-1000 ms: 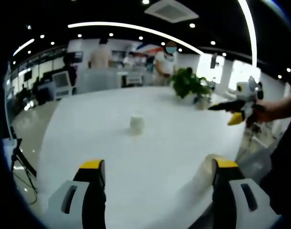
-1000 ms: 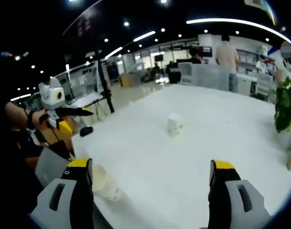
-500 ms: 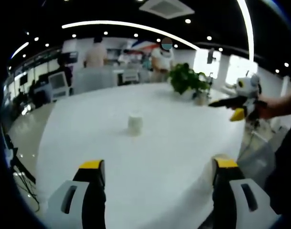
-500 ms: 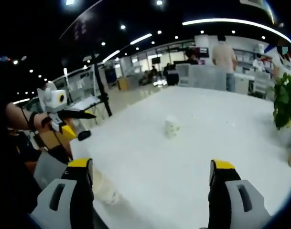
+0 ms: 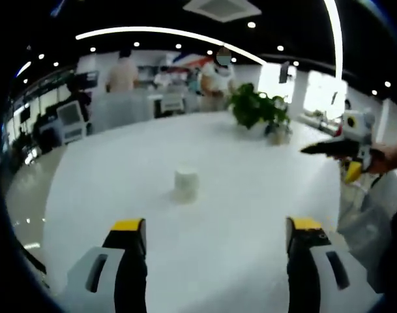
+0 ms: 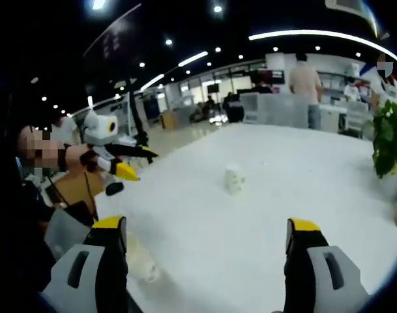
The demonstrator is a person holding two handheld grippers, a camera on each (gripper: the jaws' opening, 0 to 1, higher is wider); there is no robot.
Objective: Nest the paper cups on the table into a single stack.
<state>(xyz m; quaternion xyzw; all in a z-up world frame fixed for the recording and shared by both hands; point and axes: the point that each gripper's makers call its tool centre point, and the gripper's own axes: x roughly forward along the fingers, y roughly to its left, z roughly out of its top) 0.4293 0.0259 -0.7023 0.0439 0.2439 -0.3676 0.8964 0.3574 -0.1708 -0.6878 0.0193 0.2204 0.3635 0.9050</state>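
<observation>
Since 1 s ago the left claw (image 6: 136, 162) has lifted higher, both claws spread w/ nothing held; small white paper cup (image 5: 185, 184) upright mid white surface (image 5: 250, 195), 2nd pale paper cup (image 6: 141, 264) near edge by right claw (image 6: 208, 261), so approach level, centred.

smooth, slightly glossy white table (image 5: 237, 195); matt, seemingly paper cup (image 5: 185, 184).

Big open office

Long white table (image 5: 250, 195) with a green plant (image 5: 253, 109) on it, desks with computer screens (image 5: 72, 116) behind, people (image 6: 306, 85) standing far off, shiny floor (image 6: 178, 134), many little ceiling lights (image 5: 250, 25).
</observation>
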